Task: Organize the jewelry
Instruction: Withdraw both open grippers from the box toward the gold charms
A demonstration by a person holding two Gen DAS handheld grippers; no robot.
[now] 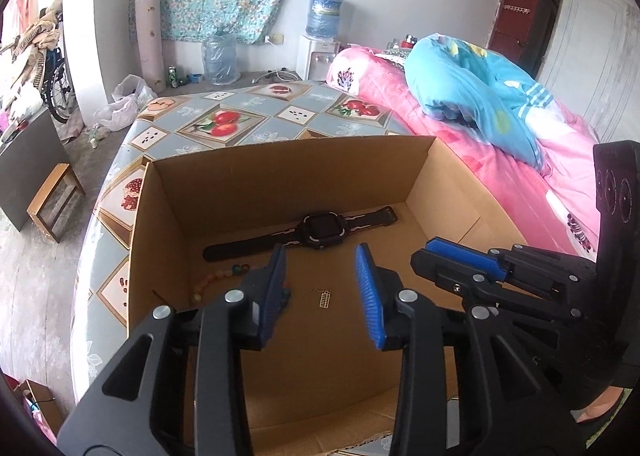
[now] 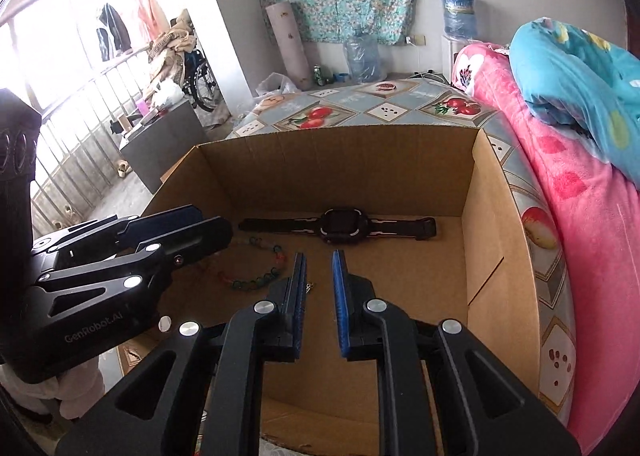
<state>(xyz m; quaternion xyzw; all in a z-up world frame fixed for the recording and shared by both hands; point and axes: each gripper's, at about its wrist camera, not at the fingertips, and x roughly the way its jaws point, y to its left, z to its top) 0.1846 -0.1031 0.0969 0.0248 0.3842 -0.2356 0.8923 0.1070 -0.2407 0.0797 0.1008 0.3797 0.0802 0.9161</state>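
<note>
An open cardboard box (image 1: 280,171) (image 2: 340,159) stands on a table with a fruit-pattern cloth (image 1: 224,119). On its floor lie a black watch (image 1: 320,234) (image 2: 340,228) by the far wall, a coloured bead bracelet (image 2: 256,276) (image 1: 216,280) at the left, and a small gold pendant (image 1: 323,298), half hidden in the right wrist view (image 2: 309,288). My left gripper (image 1: 322,288) is open and empty above the pendant; it also shows in the right wrist view (image 2: 192,228). My right gripper (image 2: 319,288) is open and empty beside it, and shows in the left wrist view (image 1: 460,256).
A bed with a pink blanket (image 1: 520,175) (image 2: 580,215) and blue quilt (image 1: 472,91) lies right of the table. On the floor are a wooden stool (image 1: 52,199), water bottles (image 1: 219,55), plastic bags (image 1: 124,103) and a wheelchair (image 2: 200,75).
</note>
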